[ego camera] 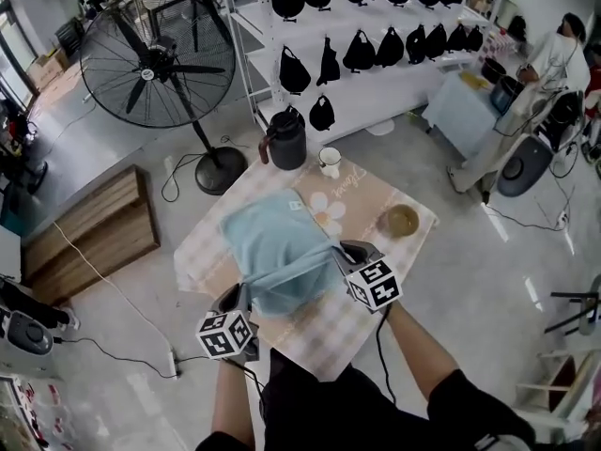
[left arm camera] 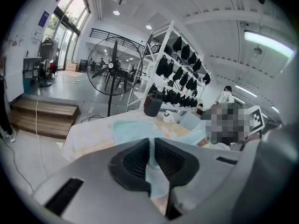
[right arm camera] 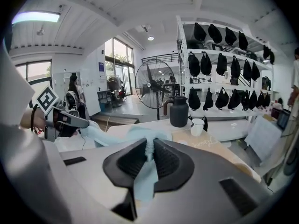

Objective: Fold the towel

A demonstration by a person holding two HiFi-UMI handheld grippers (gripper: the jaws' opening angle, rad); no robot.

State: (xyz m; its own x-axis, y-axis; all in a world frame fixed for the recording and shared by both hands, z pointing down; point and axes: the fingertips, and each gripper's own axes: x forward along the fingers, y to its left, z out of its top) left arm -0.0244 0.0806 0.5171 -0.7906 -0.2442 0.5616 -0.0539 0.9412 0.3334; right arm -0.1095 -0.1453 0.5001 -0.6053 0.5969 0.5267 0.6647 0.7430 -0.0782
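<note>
Left hand-held gripper (ego camera: 240, 297), right hand-held gripper (ego camera: 343, 252): each clamped on near corner of light blue cloth towel (ego camera: 277, 238), raised off checked-cloth surface (ego camera: 202, 252), likely for fold toward 12 o'clock.

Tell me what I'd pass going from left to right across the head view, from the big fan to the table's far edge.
standing fan → black jug → white mug → brown bowl
</note>
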